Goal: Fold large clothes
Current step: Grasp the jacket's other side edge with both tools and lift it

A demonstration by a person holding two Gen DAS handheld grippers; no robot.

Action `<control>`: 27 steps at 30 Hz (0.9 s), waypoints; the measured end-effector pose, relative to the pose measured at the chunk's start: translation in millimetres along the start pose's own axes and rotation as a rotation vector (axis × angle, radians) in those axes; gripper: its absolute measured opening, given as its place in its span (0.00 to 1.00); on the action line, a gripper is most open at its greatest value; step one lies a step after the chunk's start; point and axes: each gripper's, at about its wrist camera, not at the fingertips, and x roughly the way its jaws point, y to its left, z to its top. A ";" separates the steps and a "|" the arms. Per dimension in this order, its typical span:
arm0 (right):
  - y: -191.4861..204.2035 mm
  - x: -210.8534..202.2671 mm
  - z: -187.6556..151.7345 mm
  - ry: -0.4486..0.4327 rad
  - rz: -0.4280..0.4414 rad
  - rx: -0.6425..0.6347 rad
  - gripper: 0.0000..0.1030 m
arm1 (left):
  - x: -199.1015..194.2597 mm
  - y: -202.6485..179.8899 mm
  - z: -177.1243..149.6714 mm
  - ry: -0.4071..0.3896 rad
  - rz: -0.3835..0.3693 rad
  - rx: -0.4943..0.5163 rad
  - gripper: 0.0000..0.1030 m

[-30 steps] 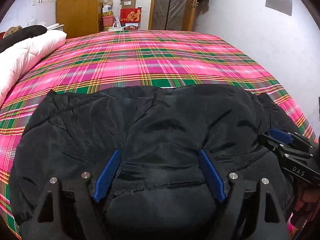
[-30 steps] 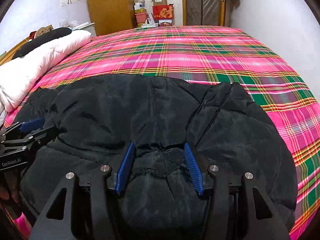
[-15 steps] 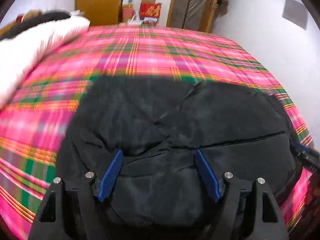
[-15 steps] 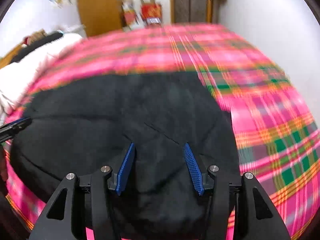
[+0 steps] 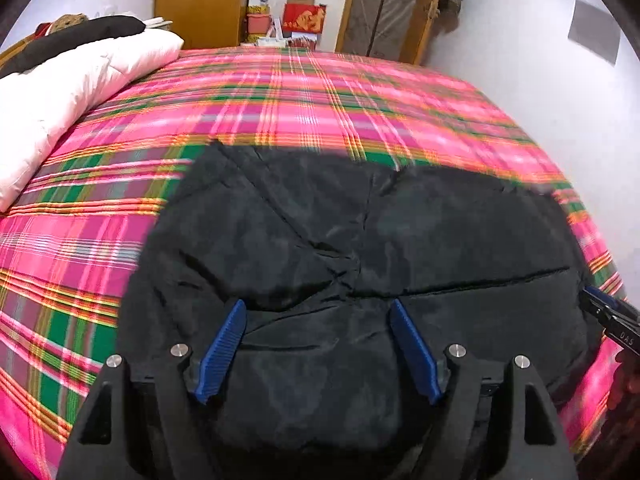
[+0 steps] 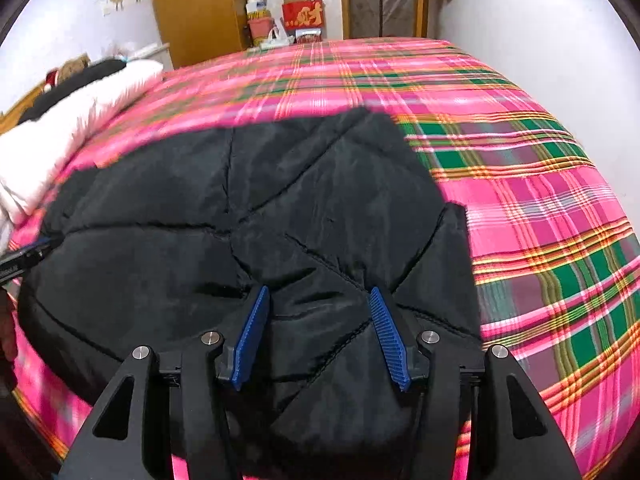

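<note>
A black padded jacket [image 5: 400,232] lies bunched on the near part of the pink plaid bed [image 5: 280,92]. My left gripper [image 5: 317,304] is shut on a thick roll of the jacket's near edge, and fabric bulges between its blue pads. My right gripper [image 6: 318,290] is shut on the same jacket [image 6: 200,208] further right, with creases fanning out from its pads. Each gripper shows at the edge of the other's view: the right gripper [image 5: 608,316] at the jacket's right end, the left gripper [image 6: 24,258] at its left end.
A white quilt [image 5: 72,88] with a dark garment on it lies along the bed's left side. A white wall [image 5: 560,80] runs close along the right edge. A wooden wardrobe [image 5: 200,0] and stacked boxes [image 5: 302,16] stand beyond the far end. Bare plaid sheet [image 6: 520,160] stretches behind the jacket.
Both grippers have carried the jacket's near edge up and forward. The jacket, spread wide before, now looks narrower and more bunched, with more plaid sheet showing beside it.
</note>
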 end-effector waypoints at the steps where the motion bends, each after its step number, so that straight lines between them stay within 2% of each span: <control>1: -3.6 -6.1 1.2 -0.019 -0.002 0.005 0.52 | -8.3 4.0 1.4 -0.023 0.006 -0.003 0.74; 4: -23.9 -21.6 3.1 -0.059 -0.020 0.029 0.58 | -27.2 30.5 4.9 -0.069 0.054 -0.022 0.74; 7: -47.8 -10.7 -2.1 -0.006 -0.056 0.068 0.59 | -22.7 67.8 2.3 -0.035 0.121 -0.082 0.74; 9: -64.9 1.4 -9.4 0.033 -0.065 0.114 0.59 | -16.4 89.8 -3.4 -0.002 0.135 -0.136 0.74; 12: -79.2 14.8 -20.6 0.073 -0.033 0.168 0.63 | -1.8 107.0 -14.5 0.049 0.096 -0.177 0.75; 16: -83.3 29.7 -22.8 0.094 -0.008 0.187 0.65 | 13.8 104.6 -21.9 0.068 0.059 -0.178 0.76; 18: -86.0 38.9 -20.7 0.106 -0.001 0.195 0.68 | 24.5 105.9 -21.5 0.081 0.023 -0.207 0.78; 27: -94.2 59.4 -14.6 0.133 0.099 0.243 0.69 | 55.0 122.3 -17.8 0.122 -0.084 -0.287 0.89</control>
